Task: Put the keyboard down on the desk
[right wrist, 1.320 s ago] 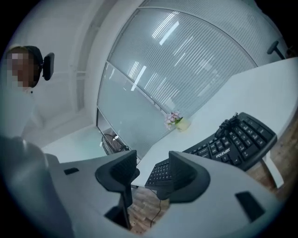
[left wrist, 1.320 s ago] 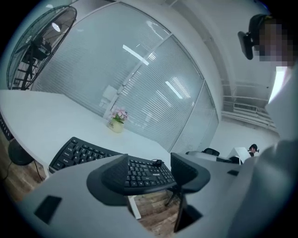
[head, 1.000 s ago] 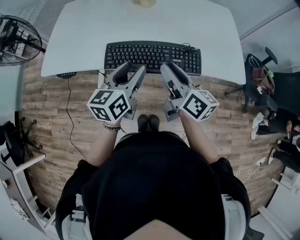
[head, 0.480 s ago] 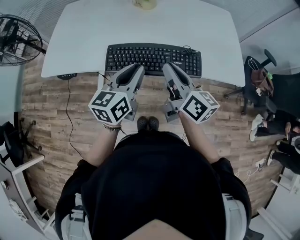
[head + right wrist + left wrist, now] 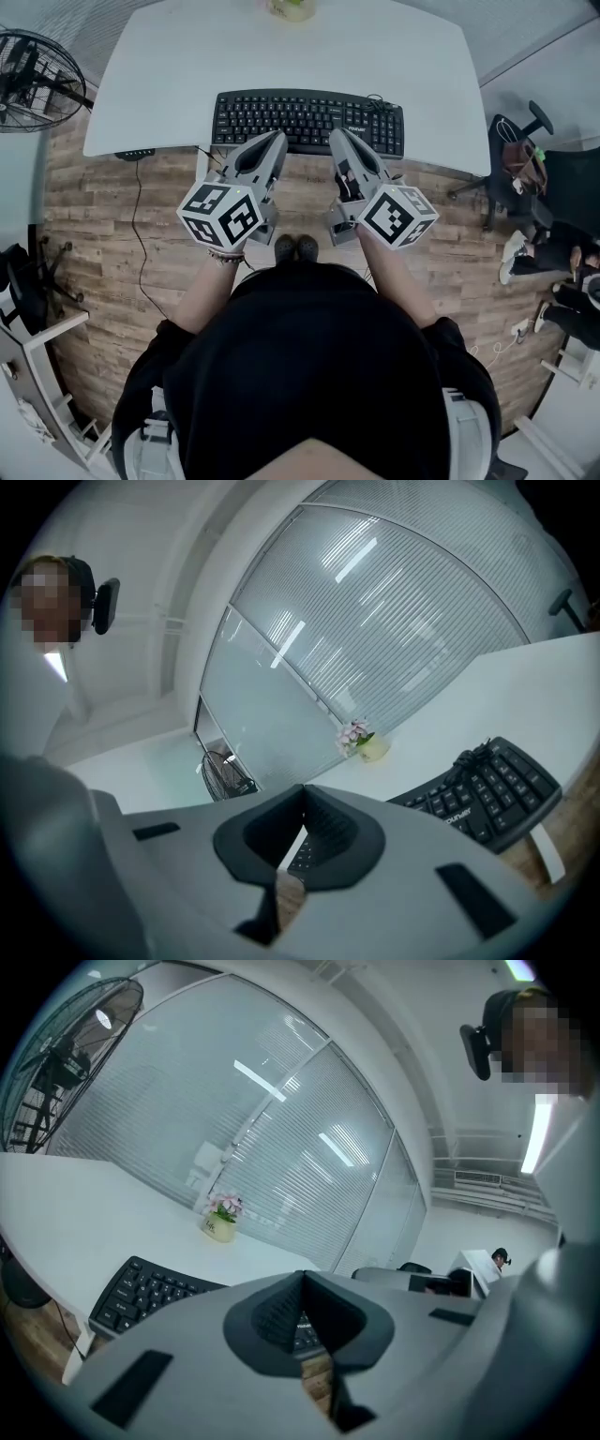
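My left claw (image 5: 278,139) and my right claw (image 5: 336,135) have just been closing. Now both are pinched together with nothing inside. I think that is because the keyboard (image 5: 307,120) already lies flat near the desk's (image 5: 178,66) front edge. It is long, black and bumpy. The desk is smooth and white.

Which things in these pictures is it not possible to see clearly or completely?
Flower pot: head view, cut off by the top edge.
Much of the keyboard: each gripper view, behind that tool's own body.
Print on its keys: head view, too small.
Whether left tool or right tool, jaws just closed, empty, touches it: head view, tips overlap its edge.
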Tool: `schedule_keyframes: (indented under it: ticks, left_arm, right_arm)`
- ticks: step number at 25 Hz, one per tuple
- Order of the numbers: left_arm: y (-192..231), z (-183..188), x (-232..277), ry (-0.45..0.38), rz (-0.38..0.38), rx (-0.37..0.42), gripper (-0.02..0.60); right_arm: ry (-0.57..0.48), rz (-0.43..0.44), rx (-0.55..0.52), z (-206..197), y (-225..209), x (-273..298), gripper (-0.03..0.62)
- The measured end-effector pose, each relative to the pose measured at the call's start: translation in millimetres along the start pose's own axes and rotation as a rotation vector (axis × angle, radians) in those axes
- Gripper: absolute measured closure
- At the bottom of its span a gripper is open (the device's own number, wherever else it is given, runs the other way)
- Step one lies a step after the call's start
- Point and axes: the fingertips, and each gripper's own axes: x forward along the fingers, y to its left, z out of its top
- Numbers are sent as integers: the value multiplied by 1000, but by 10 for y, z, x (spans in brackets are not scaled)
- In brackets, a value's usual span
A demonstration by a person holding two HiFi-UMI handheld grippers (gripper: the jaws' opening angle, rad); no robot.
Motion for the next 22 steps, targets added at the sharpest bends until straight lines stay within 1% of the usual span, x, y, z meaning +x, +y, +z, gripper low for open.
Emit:
schedule_keyframes:
  ticks: [4,10,16,22]
  left_arm:
    - [-9,5,13,0,-12,-11,569]
    - [-26,-7,36,7,-18,-16,569]
    - [-47,-9,28,10,-19,-10,569]
    - [-62,1,22,8,-20,-5,569]
  right_arm:
    - [-7,13,11,16,29,13,588]
    - [-7,26,-8,19,50,20,588]
    - [-23,36,-58,43,96,21,589]
    - [-17,41,-91,42,126,26,589]
